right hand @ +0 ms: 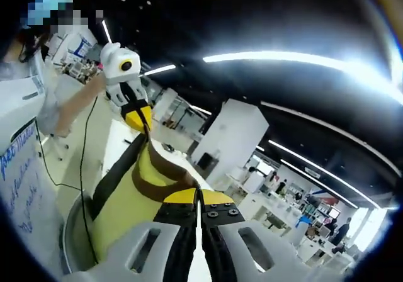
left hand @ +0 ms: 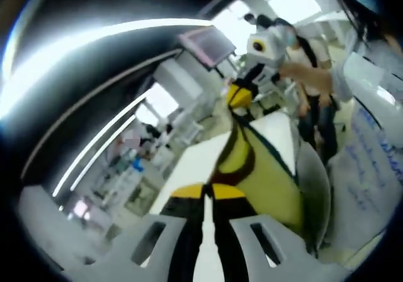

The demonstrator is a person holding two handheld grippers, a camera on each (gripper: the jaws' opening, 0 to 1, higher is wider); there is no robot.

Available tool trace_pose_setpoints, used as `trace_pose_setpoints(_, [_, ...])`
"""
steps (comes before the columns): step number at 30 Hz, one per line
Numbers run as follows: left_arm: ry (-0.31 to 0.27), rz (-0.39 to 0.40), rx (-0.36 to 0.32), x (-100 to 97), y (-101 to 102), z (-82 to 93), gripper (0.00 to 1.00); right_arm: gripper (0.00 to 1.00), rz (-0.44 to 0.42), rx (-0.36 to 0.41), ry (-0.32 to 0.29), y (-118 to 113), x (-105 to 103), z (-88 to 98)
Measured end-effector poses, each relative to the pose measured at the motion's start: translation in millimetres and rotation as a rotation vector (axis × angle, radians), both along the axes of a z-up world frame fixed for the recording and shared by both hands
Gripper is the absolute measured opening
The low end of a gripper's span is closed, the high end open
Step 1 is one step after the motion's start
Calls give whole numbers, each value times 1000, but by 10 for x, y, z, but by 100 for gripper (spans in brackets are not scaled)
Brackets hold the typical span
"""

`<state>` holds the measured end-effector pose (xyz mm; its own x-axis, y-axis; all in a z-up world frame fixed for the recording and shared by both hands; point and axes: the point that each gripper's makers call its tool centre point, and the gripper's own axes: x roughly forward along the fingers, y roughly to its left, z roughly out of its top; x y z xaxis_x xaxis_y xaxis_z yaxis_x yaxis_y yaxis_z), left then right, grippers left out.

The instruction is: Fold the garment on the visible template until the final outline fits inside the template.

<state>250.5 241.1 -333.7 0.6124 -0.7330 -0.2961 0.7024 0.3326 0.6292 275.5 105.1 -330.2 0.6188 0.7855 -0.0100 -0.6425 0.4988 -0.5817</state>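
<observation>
1. Yellow fabric with dark brown and black trim, the garment, hangs stretched in the air between your two grippers, lifted off the white surface that shows below and behind it in the left gripper view.

2. Your left gripper has its jaws pressed together on one end of the garment; the cloth runs straight out from between the yellow-tipped jaws. In the right gripper view this same gripper appears up and to the left, pinching the far end of the cloth.

3. Your right gripper is likewise closed on the garment, with the brown band of the cloth lying just in front of its jaws. In the left gripper view it shows at the far end of the stretched cloth, held by a hand.

4. You seem to be in the lift-and-spread part of a fold: the garment is held taut by two points, not yet laid down. I can't see the template from either view, so how far along the folding is cannot be judged.

5. Next, you probably need to lower both ends together onto the surface, keeping the tension even so the cloth lands flat, and line the edge up with the template before letting go.
</observation>
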Motion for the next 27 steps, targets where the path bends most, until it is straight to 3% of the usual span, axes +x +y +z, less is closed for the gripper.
trace_pose_setpoints(4, [50,10,21,149,-57,-239,0,1,-15,2,62,-34,145,-220])
trace_pose_setpoints(13, [116,82,55,578,-24,-616,0,1,-56,13,138,-99,517,-512])
trace_pose_setpoints(27, [179,138,74,1205,11,-955,0,1,-90,-3,220,-69,1133,-858])
